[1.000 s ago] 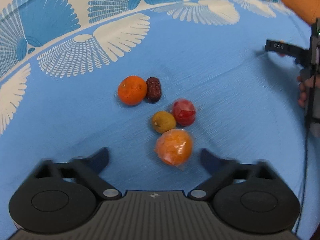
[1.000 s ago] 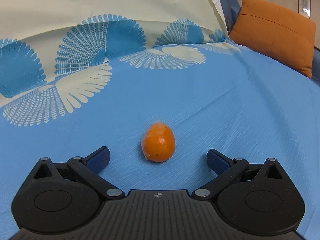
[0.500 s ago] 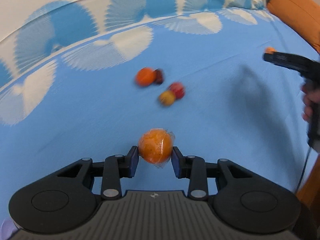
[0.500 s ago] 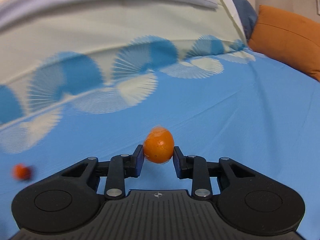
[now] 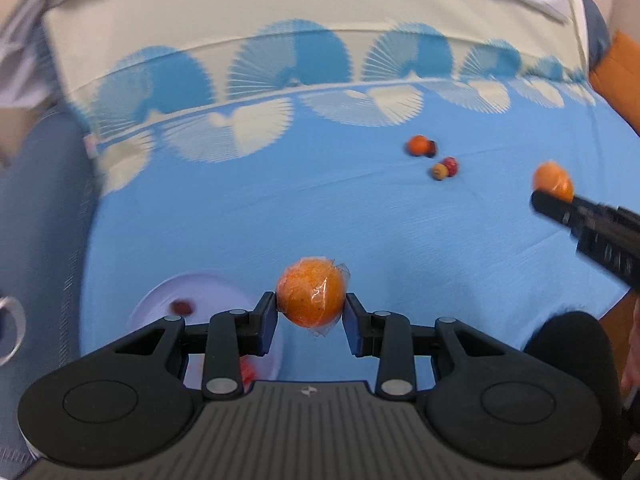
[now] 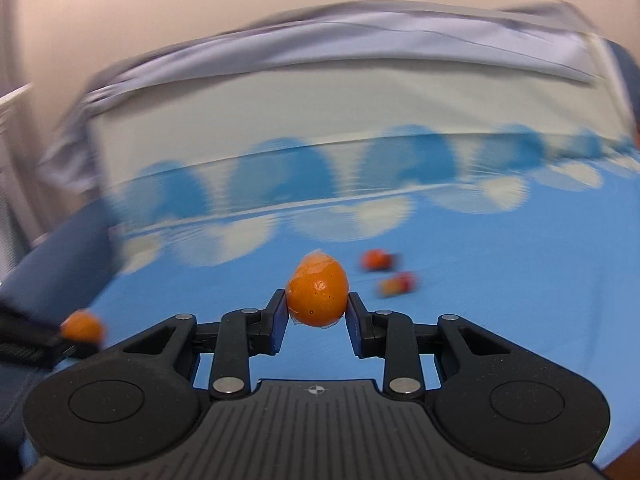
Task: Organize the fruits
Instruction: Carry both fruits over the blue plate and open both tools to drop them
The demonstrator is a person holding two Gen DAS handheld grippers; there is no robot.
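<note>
Fruit in left gripper: the left gripper (image 5: 311, 318) pinches a plastic-wrapped orange (image 5: 311, 297), its blue pads pressed on both sides, the fruit lifted clear of the bed.
Fruit in right gripper: the right gripper (image 6: 317, 312) pinches a smaller wrapped orange fruit (image 6: 317, 293) (egg-shaped, film creased at its top), pads tight on either flank.
Cross views: in the left wrist view the right gripper's load shows at 3 o'clock; in the right wrist view the left gripper's load shows at 9 o'clock, blurred.
Bed cover: blue bedspread (image 5: 280, 216) with pale fan shapes along its far border.
Loose fruit: a small cluster at 1 o'clock in the left wrist view, well apart from both grippers. It holds an unwrapped orange (image 5: 417, 145) touching a dark fruit (image 5: 431, 149), and close by a yellow-brown fruit (image 5: 439, 171) touching a red fruit (image 5: 451, 165).
Plate: a white plate (image 5: 208, 288) on the bedspread at 8 o'clock, just below and left of the left gripper's fingers, partly hidden by them.
On the plate: one dark reddish fruit (image 5: 182, 306), and a red patch (image 5: 246, 372) behind the gripper's linkage (too hidden to tell what).
Cushion: an orange cushion (image 5: 616, 76) at 2 o'clock, at the bed's right edge.
</note>
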